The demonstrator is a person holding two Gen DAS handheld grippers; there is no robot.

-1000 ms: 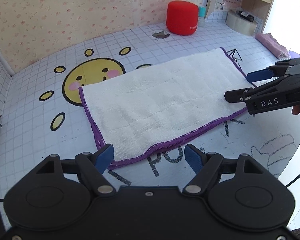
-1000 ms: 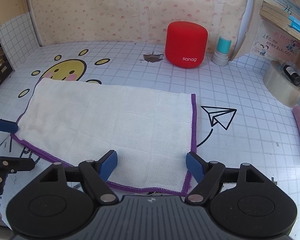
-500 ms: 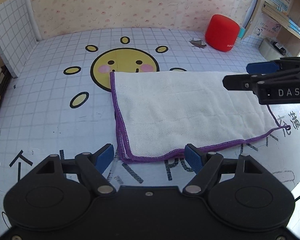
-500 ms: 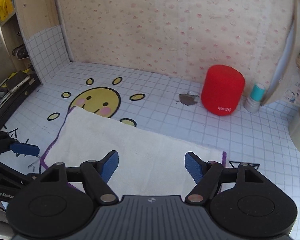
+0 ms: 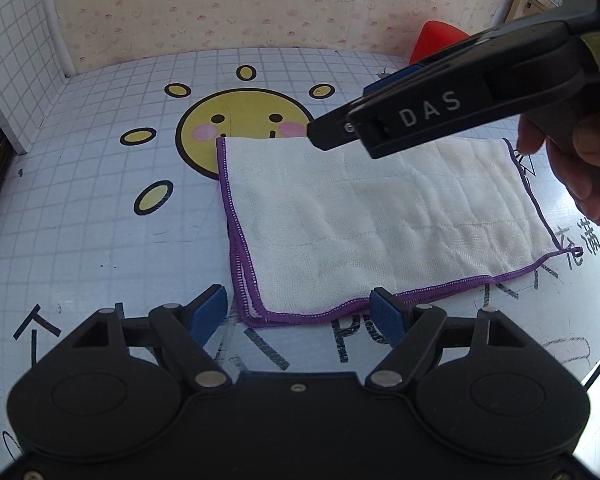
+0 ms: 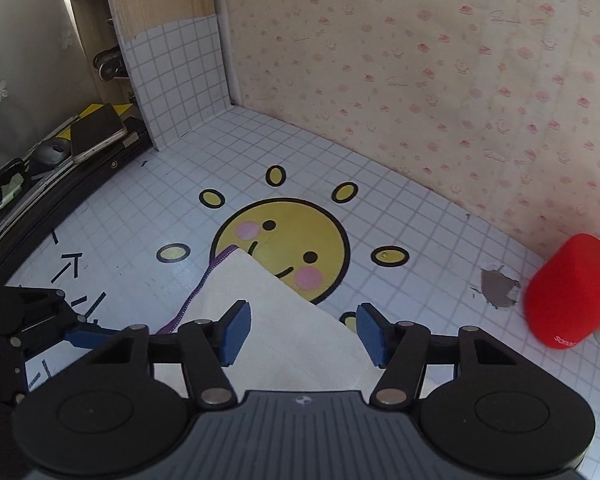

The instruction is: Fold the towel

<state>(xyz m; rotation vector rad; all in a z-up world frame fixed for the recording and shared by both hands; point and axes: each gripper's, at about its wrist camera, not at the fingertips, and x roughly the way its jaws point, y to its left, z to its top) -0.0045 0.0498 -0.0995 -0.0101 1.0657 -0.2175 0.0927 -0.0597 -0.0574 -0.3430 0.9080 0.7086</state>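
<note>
A white towel [image 5: 360, 216] with a purple hem lies flat on the checkered table, folded double, its far left corner over the yellow sun face [image 5: 240, 120]. My left gripper [image 5: 300, 312] is open and empty just in front of the towel's near left corner. My right gripper [image 6: 302, 332] is open and empty above the towel's [image 6: 268, 312] far left part. It shows in the left wrist view as a black arm marked DAS [image 5: 440, 108] reaching in from the right over the towel's far edge.
A red cylinder speaker [image 6: 568, 292] stands at the back right by the pink-patterned wall [image 6: 420, 60]. A torn patch [image 6: 498, 284] marks the table beside it. Phones and tools [image 6: 80, 136] lie on a ledge at the left. A tiled side panel [image 5: 16, 80] borders the table's left.
My right gripper has swung left and forward over the towel toward its far left corner, staying open. My left gripper has shifted slightly and stays at the near left corner. The towel lies unmoved.
</note>
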